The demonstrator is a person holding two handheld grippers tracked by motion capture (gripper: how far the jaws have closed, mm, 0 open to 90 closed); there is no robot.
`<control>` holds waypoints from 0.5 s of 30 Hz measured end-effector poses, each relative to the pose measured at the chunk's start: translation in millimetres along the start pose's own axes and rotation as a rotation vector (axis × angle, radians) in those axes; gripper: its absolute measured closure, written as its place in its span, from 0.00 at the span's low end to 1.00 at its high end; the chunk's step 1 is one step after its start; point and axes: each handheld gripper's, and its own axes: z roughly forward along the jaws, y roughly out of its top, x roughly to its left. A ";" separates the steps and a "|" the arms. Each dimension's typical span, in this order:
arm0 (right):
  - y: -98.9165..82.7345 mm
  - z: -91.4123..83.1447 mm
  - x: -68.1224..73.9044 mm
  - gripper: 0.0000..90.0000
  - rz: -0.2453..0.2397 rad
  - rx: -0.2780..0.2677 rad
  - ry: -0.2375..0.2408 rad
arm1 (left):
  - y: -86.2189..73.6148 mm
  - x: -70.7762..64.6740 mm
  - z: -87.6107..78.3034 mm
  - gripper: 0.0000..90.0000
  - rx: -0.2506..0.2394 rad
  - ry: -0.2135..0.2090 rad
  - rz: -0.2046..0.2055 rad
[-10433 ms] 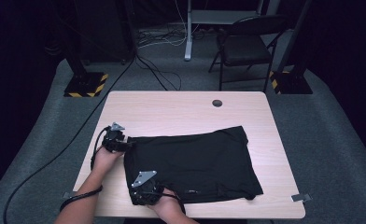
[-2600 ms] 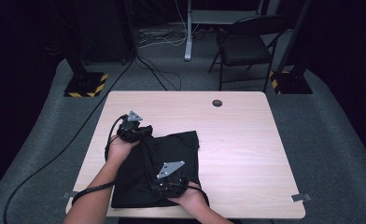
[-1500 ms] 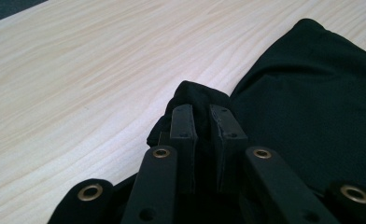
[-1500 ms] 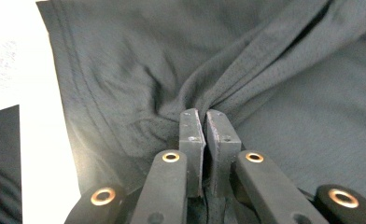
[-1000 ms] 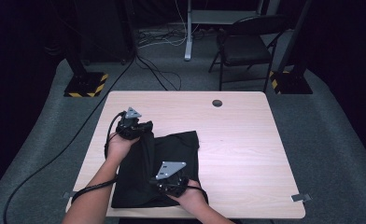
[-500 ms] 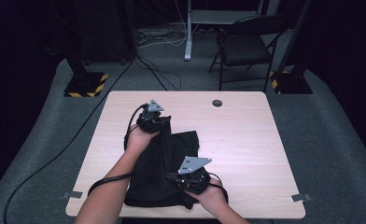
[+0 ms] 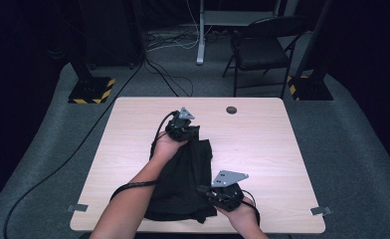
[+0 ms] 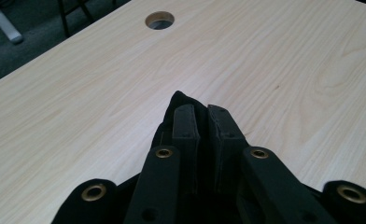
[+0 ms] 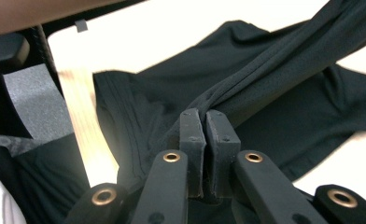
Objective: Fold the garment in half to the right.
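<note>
Both hand-held grippers, left (image 7: 182,130) and right (image 7: 222,195), are pinching bunched matte black shirt (image 7: 183,184) fabric over the pale woodgrain table (image 7: 262,144).

Since approx 1 s ago both hands shifted toward the table's far-right side, dragging the black garment (image 7: 183,179) w/ them. Left gripper (image 7: 182,130) now nearer the table hole (image 7: 231,110); right gripper (image 7: 223,195) moved right along the near edge. The 10 s-ago flat spread is gone: cloth now folded narrow, its gripped edge lifted.
</note>
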 end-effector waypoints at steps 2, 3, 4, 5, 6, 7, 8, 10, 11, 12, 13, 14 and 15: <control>-5.0 -0.5 -3.3 0.95 0.018 0.021 -0.010 | -0.2 -2.6 7.7 0.90 0.020 -0.014 0.004; -8.1 0.4 -5.8 0.94 0.030 0.041 -0.012 | -1.7 -3.6 11.8 0.89 0.031 -0.009 0.010; -11.6 1.6 -7.9 0.91 0.037 0.064 -0.025 | -3.9 -4.0 15.7 0.86 0.042 -0.003 0.005; -15.2 2.4 -10.3 0.89 0.049 0.077 -0.034 | -6.3 -3.1 18.9 0.80 0.054 -0.007 -0.001; -18.5 2.4 -12.5 0.86 0.067 0.083 -0.034 | -9.2 -2.0 20.9 0.76 0.056 -0.008 -0.005; -20.9 1.8 -13.9 0.83 0.079 0.085 -0.043 | -11.9 -0.4 22.0 0.73 0.060 -0.006 -0.016; -22.5 0.8 -14.8 0.80 0.086 0.082 -0.054 | -14.4 1.7 22.3 0.68 0.062 -0.009 -0.029; -23.8 -0.8 -16.2 0.77 0.098 0.073 -0.053 | -18.7 6.1 21.0 0.64 0.069 -0.004 -0.039; -23.6 -1.2 -16.2 0.74 0.098 0.070 -0.058 | -20.5 8.3 19.4 0.59 0.069 0.006 -0.045; -23.1 -1.2 -16.2 0.72 0.097 0.067 -0.060 | -22.6 10.4 17.5 0.56 0.068 0.012 -0.051; -22.6 -1.1 -16.0 0.71 0.095 0.065 -0.062 | -24.8 12.5 15.3 0.54 0.067 0.011 -0.054; -22.1 -0.9 -15.8 0.70 0.093 0.062 -0.064 | -27.0 14.3 13.0 0.51 0.071 0.014 -0.053; -21.7 -0.4 -15.6 0.69 0.090 0.060 -0.066 | -29.7 15.4 10.8 0.47 0.069 0.026 -0.056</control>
